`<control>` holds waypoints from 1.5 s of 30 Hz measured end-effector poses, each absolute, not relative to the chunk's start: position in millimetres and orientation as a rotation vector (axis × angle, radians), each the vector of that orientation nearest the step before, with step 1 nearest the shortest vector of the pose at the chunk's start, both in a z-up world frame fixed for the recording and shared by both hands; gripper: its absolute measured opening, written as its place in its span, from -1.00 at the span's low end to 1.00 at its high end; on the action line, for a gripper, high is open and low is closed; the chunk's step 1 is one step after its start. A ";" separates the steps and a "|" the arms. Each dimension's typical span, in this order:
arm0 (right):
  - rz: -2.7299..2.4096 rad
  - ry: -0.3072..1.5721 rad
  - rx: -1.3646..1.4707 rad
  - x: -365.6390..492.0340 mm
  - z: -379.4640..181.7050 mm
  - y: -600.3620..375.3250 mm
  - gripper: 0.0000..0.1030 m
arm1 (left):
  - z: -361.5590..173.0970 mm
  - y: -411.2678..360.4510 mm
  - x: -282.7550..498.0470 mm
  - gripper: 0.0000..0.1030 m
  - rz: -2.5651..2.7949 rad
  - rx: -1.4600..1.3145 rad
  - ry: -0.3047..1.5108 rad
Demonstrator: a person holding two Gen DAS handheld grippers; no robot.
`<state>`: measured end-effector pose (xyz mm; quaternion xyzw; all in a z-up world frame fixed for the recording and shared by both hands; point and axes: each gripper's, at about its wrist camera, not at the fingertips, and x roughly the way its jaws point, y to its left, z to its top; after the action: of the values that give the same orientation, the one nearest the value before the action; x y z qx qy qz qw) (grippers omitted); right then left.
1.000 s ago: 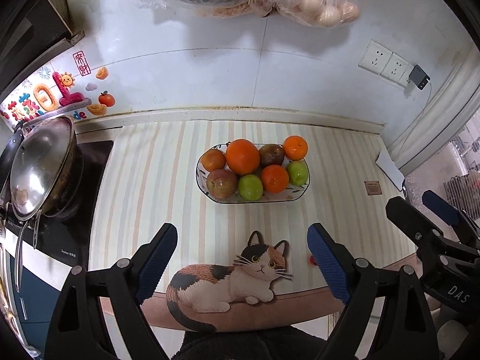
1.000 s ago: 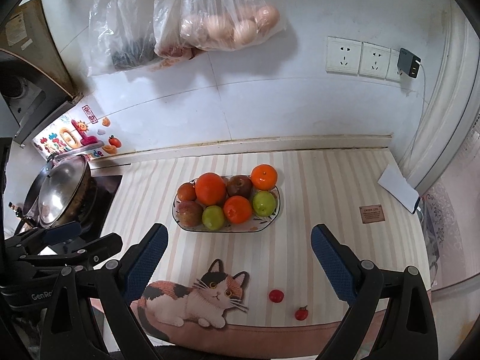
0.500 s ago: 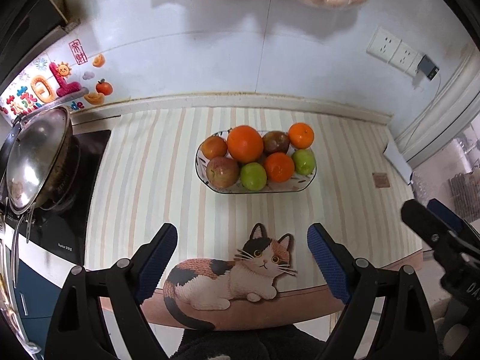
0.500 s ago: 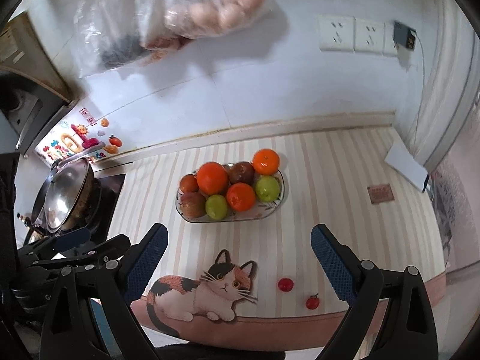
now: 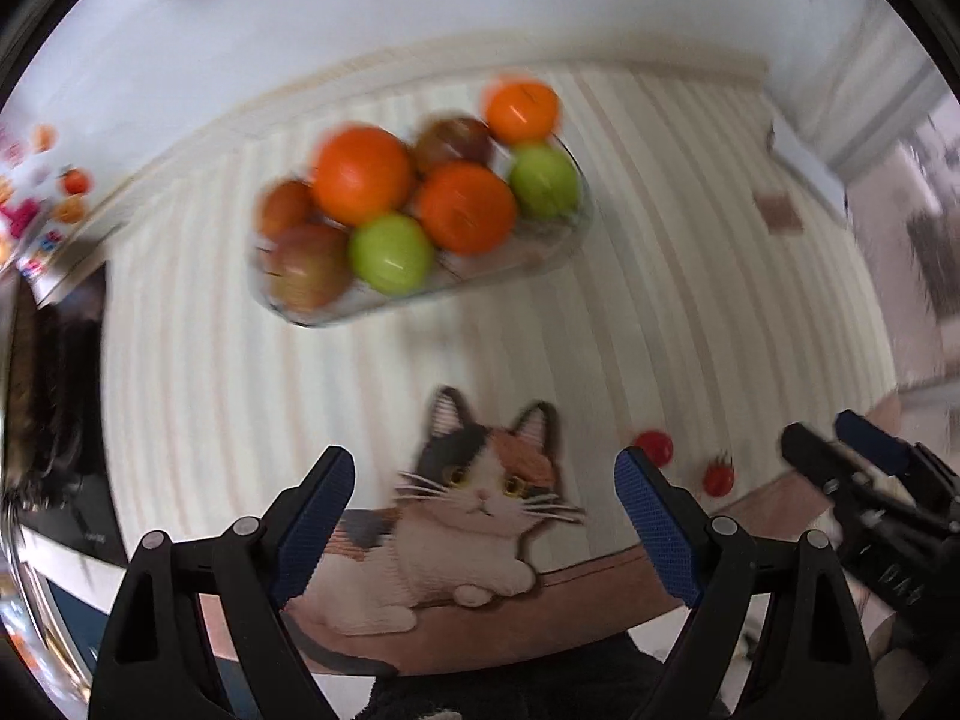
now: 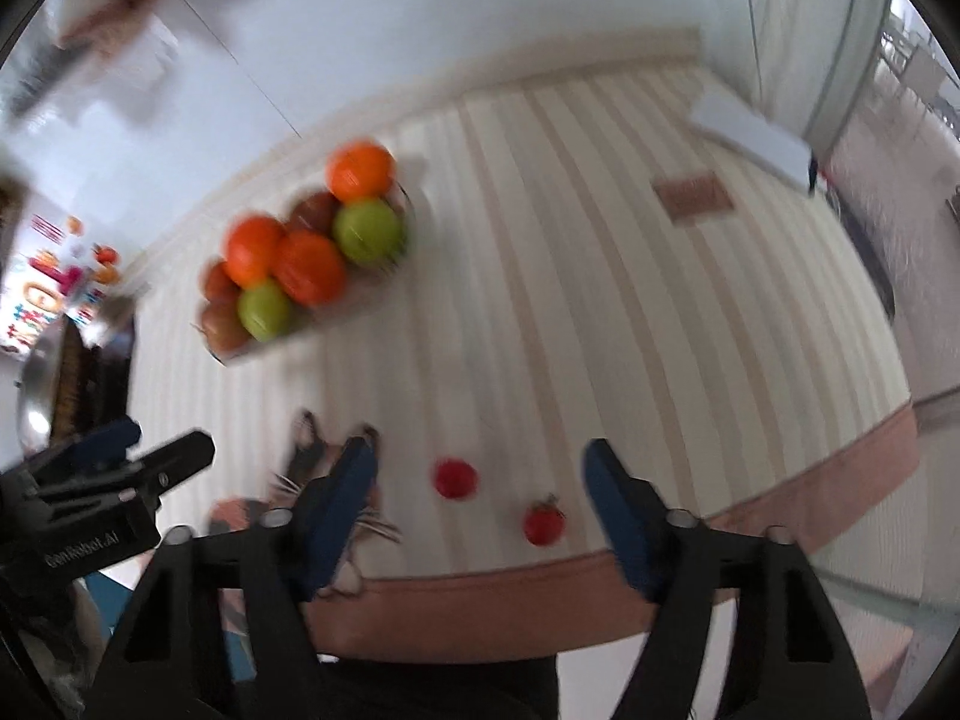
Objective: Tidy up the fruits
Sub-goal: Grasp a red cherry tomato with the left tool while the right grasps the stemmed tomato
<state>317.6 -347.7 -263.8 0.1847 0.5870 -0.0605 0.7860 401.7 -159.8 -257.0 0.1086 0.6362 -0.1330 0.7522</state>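
Observation:
A glass fruit bowl (image 5: 528,261) (image 6: 354,294) holds oranges, green apples and reddish apples on the striped counter. Two small red tomatoes lie loose near the front edge: one (image 5: 654,446) (image 6: 456,478) further in, one (image 5: 718,476) (image 6: 544,524) closer to the edge. My left gripper (image 5: 483,498) is open and empty above the cat picture (image 5: 474,498). My right gripper (image 6: 480,492) is open and empty, with both tomatoes showing between its fingers. Both views are motion-blurred.
A stove with a pan (image 6: 36,402) is at the left. A white paper (image 6: 750,132) and a small brown tag (image 6: 690,198) lie at the right on the counter. The white wall runs behind the bowl.
Both grippers have tilted down and moved closer to the counter. The right one has swung toward the two tomatoes, which now sit between its fingers. Nothing was grasped.

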 end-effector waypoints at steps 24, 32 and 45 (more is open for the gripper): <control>-0.211 1.349 0.510 278.6 -345.4 -374.5 0.04 | -370.9 -258.7 408.5 -0.14 -0.517 0.276 1.673; -0.210 1.350 0.509 282.3 -345.1 -372.5 0.04 | -365.7 -270.5 408.3 -0.48 -0.527 0.354 1.612; -0.142 1.398 0.463 303.5 -363.3 -351.8 -0.12 | -352.3 -192.9 434.5 -0.48 -0.403 0.201 1.626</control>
<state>303.5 -351.8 -363.3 0.2111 0.6370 -0.0648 0.7385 434.5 -192.9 -352.3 0.0889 0.7201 -0.1783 0.6647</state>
